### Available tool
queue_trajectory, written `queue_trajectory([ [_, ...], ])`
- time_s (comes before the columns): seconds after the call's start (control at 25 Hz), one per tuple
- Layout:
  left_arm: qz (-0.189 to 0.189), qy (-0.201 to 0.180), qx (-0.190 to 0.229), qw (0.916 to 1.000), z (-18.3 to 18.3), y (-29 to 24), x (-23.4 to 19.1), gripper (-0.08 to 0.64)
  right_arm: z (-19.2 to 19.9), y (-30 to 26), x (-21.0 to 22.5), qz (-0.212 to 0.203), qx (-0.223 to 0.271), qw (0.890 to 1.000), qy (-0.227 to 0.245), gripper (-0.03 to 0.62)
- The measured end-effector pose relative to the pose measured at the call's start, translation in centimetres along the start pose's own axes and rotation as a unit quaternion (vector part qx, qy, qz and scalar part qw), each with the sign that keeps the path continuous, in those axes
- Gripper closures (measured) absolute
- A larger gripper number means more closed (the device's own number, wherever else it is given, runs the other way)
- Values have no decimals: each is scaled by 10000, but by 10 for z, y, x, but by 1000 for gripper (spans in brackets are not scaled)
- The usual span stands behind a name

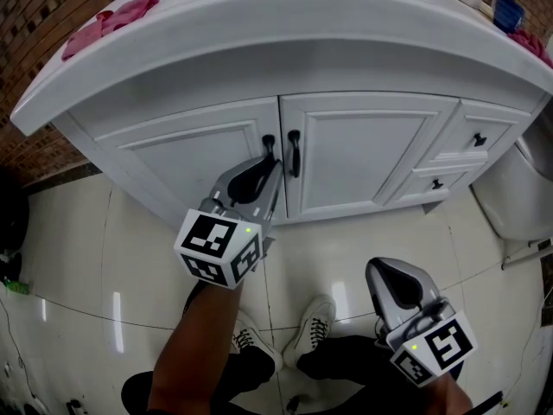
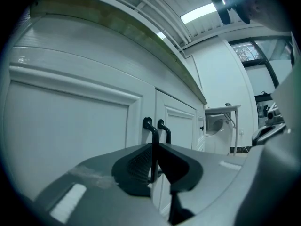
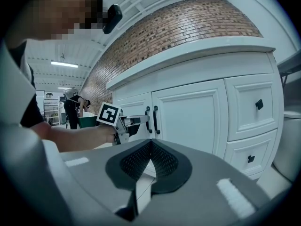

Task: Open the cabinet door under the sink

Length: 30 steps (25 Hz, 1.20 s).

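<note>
Jaws of left gripper apparently tight on left door handle

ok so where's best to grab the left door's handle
Take the left door handle on its upright bar, about midway, coming straight from the front with jaws either side; it stands off the door. The left gripper is shut on it there.

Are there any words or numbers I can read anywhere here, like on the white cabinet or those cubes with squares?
No words or numbers can be read anywhere.
The black-and-white marker cube on the left gripper: square patterns only, no letters.
The black-and-white marker cube on the right gripper: the same, patterns only.
The white wooden cabinet and its black handles: no print.
</note>
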State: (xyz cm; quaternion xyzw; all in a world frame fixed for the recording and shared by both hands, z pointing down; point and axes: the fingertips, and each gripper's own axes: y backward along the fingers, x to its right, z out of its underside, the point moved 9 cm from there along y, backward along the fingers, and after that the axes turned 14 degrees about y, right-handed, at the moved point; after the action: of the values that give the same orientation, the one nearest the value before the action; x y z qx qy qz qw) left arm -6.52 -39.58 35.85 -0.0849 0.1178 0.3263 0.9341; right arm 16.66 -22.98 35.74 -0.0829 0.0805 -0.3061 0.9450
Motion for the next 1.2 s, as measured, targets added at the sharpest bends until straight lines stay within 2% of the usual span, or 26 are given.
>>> queue_trajectory([
  [0.64, -36, 72, -68, 9999, 11, 50, 27, 517, -16, 33, -21, 65, 105, 9999, 67, 584],
  [1.2, 48, 111, 32, 9999, 29, 127, 47, 514, -37, 76, -66, -52, 282, 9992, 284, 584],
])
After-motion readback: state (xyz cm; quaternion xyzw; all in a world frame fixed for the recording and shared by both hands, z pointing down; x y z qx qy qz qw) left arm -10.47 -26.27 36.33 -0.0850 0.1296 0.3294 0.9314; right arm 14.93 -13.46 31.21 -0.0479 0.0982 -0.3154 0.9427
